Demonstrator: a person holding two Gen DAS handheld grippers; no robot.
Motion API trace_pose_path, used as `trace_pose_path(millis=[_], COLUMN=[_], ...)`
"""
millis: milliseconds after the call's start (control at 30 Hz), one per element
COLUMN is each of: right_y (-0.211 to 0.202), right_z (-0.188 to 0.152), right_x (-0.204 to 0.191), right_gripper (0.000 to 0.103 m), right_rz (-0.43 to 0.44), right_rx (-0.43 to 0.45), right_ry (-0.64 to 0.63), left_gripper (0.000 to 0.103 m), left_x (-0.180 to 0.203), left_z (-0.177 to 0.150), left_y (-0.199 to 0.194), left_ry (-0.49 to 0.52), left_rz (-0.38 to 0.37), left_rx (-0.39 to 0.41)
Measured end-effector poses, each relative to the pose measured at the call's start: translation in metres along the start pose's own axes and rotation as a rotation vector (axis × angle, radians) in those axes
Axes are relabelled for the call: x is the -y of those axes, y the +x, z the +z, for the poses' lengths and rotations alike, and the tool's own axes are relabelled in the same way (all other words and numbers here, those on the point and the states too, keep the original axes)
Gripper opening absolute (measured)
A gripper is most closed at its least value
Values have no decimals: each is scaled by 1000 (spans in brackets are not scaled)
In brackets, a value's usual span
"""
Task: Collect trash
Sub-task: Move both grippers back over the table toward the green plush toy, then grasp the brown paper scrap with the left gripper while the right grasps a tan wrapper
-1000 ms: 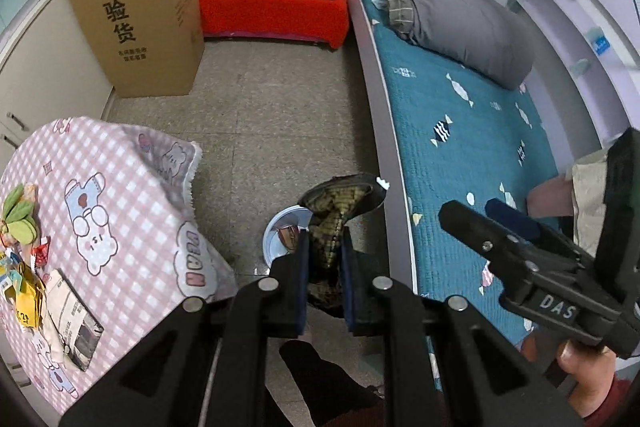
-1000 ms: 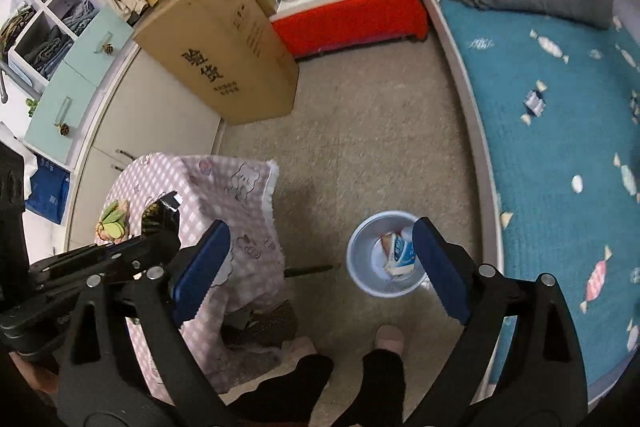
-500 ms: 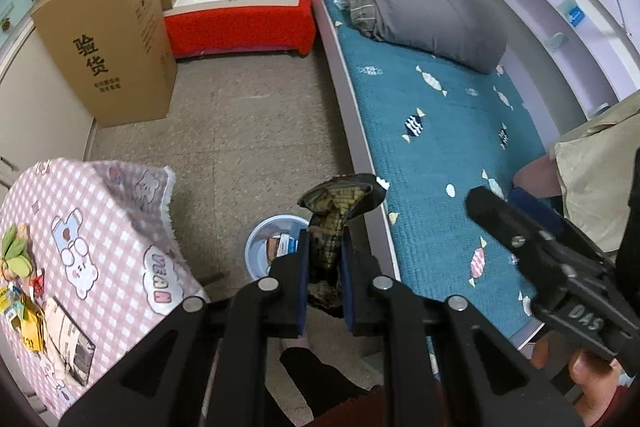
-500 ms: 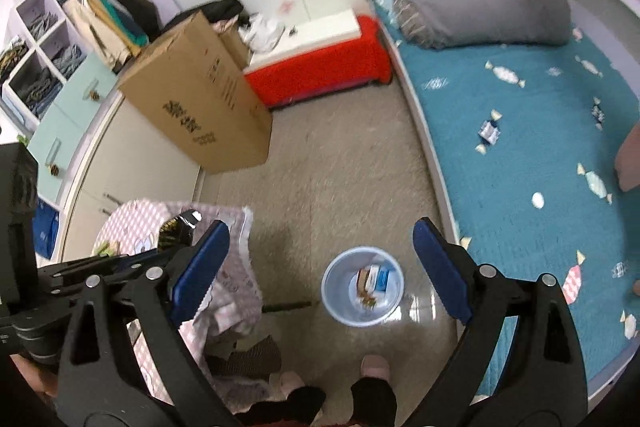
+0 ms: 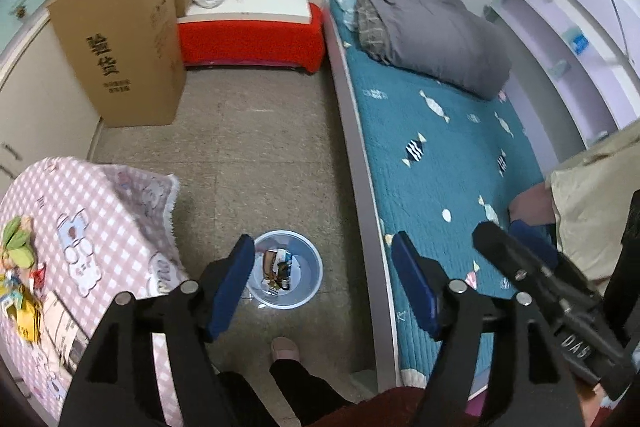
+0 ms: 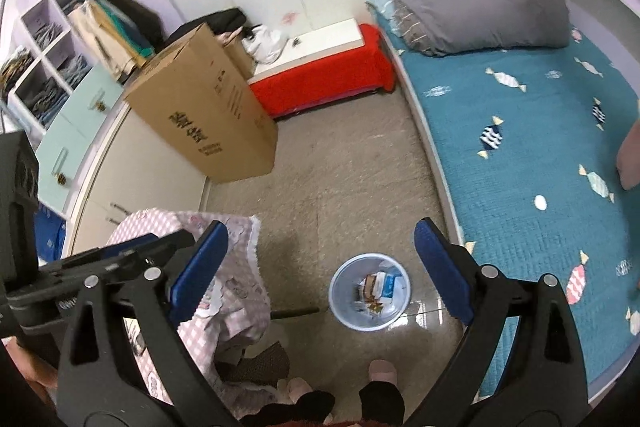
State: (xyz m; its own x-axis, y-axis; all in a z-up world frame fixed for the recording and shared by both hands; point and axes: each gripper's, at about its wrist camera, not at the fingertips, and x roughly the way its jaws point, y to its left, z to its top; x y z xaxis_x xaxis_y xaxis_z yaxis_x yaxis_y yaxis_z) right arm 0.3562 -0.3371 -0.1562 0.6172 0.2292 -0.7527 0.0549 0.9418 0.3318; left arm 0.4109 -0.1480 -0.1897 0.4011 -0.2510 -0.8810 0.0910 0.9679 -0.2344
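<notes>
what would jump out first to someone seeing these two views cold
Probably the small blue bin on the grey floor beside the bed, with wrappers already in it. The left gripper hangs wide open right above it, holding nothing. After that, the tall cardboard box against the cupboards and the pink checked tablecloth, which has more litter at its near left edge.

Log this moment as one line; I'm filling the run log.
step: trash drop | left gripper: open, empty | right gripper: open, empty | blue trash bin: on floor by bed, wrappers inside | more trash: on checkered table
</notes>
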Motion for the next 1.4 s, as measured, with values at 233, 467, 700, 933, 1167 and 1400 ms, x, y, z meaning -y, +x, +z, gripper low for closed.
trace_pose_path(millis=[233,467,700,933,1167,1400], right_y=[31,69,114,164,219,246], right_z=[-4,-22,-53,-88,-116,-128], right_x=[-60,-151,-246,-330,-383,-402], right_gripper=[92,92,92,92,92,92], right_rz=[79,155,197,202,183,144], right_rx=[-73,-151,-230,-298,-379,-416], right_ry=[-105,-234,-339,-393,-358,-339], left_gripper=[71,73,73,73,73,72], left_x=[-62,-167,-283,-390,-472,-500], left_z=[-10,-32,-60,-76,-77,-70], left_y=[-29,-57,-81,-86,-53,-17], left_ry=[-126,-296,-449,-378,-362,-364], left_rz=[72,145,210,318,277,221], left_rx=[52,69,71,37,-29,-63])
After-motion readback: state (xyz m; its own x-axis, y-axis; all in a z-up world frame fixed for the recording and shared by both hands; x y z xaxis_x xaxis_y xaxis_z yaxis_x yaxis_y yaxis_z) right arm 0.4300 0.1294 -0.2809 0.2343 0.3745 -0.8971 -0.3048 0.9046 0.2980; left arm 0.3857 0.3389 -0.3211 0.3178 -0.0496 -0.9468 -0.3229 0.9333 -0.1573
